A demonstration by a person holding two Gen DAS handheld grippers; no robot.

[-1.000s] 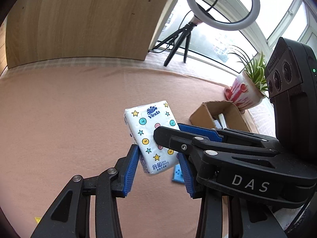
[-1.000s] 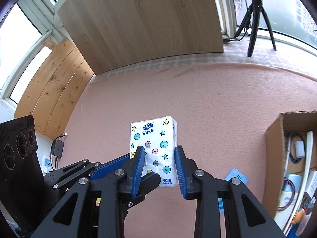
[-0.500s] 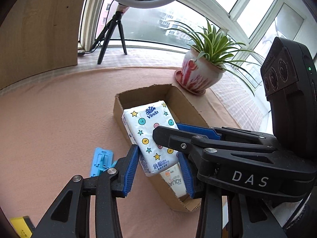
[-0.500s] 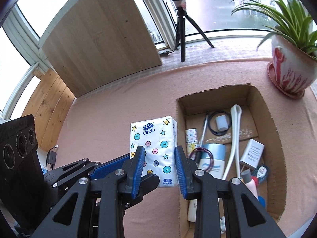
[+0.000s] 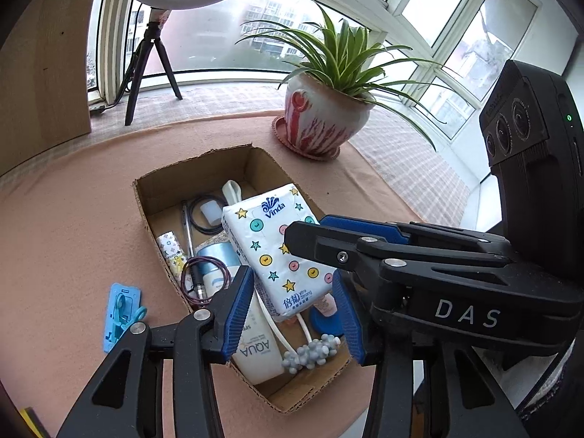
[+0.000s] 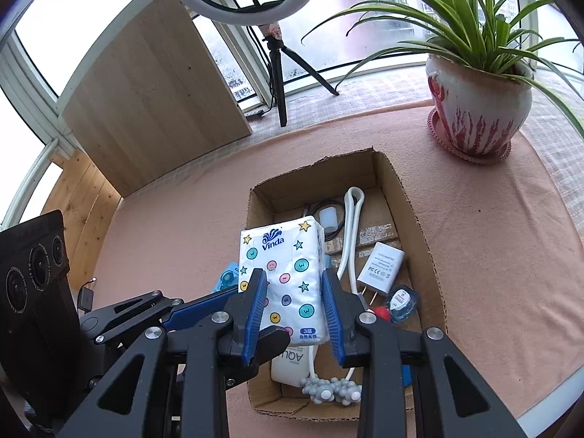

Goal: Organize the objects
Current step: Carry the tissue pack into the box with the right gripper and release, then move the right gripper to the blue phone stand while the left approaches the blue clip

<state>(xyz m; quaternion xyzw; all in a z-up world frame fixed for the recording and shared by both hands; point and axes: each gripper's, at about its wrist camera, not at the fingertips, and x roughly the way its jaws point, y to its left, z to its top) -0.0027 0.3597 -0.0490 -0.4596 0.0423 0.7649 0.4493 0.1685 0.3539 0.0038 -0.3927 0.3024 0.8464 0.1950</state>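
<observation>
step: drop the tissue pack (image 6: 283,273) into the cardboard box (image 6: 412,226)
pack location: in the air over the box's near half, above the clutter, not yet resting on anything
right tongs (image 6: 292,310): clamped on the pack's lower part, blue pads flat on both long sides
left tongs (image 5: 294,310): jaws opening; pack sits between them, and I see a gap at each pad, so no real load there
bench (image 6: 492,219): pink cloth; box sits on it, potted plant (image 6: 478,109) well behind
how to do it well: get the left tongs fully clear first, then lower with the right; aim for the free floor by the white charger (image 6: 379,262), pack laid flat
risk: bottle (image 5: 255,346) and white cord (image 6: 350,226) lie right below; released high, the pack may land tilted on them
text, pack: "Vinda", "Ultra Strong", Chinese characters, "3" layer mark
text, bottle: "AQUA", more print too small to read
text, right tongs body: "DAS"
text, charger: FC mark, rest too small
</observation>
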